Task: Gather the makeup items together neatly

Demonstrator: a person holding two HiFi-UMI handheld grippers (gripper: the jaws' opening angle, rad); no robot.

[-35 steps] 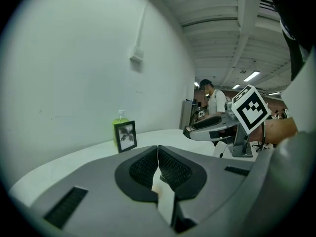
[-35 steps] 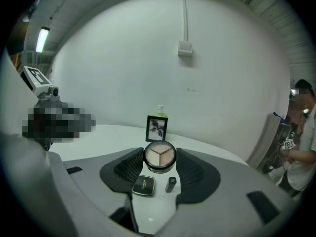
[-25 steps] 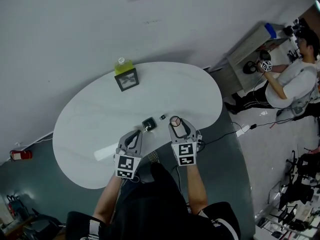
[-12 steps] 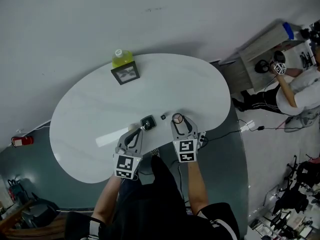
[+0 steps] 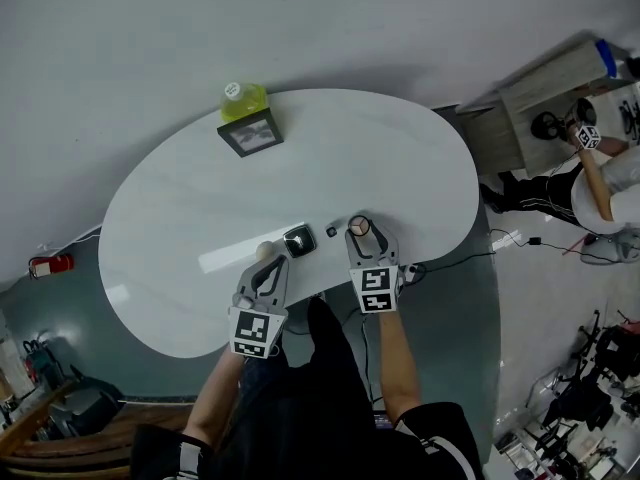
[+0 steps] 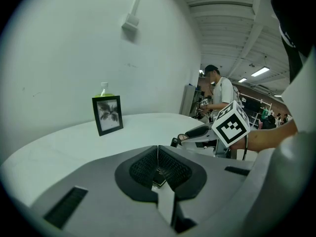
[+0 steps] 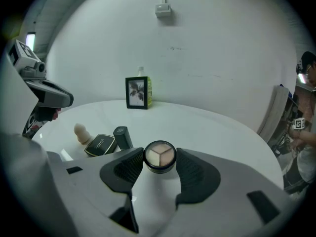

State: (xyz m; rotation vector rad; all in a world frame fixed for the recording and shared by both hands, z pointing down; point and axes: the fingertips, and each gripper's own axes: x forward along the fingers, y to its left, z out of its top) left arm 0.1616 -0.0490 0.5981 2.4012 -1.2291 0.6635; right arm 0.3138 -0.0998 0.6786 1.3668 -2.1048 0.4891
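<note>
Left gripper [image 5: 268,260]: jaws closed, nothing between them; its body blocks most of its own view. Sponge [image 7: 81,132] upright beside its tip. Compact [image 7: 100,144] flat, long axis slanting toward the upright tube [image 7: 122,137], near corner cut off. Right gripper [image 7: 159,163] clamps the round palette [image 7: 159,155], pans up, at the table's [image 5: 400,168] near edge.

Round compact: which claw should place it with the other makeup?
Right. The right claw grips the compact, and the case, tube and sponge lie just left of it. The left claw is shut, with nothing in it.
</note>
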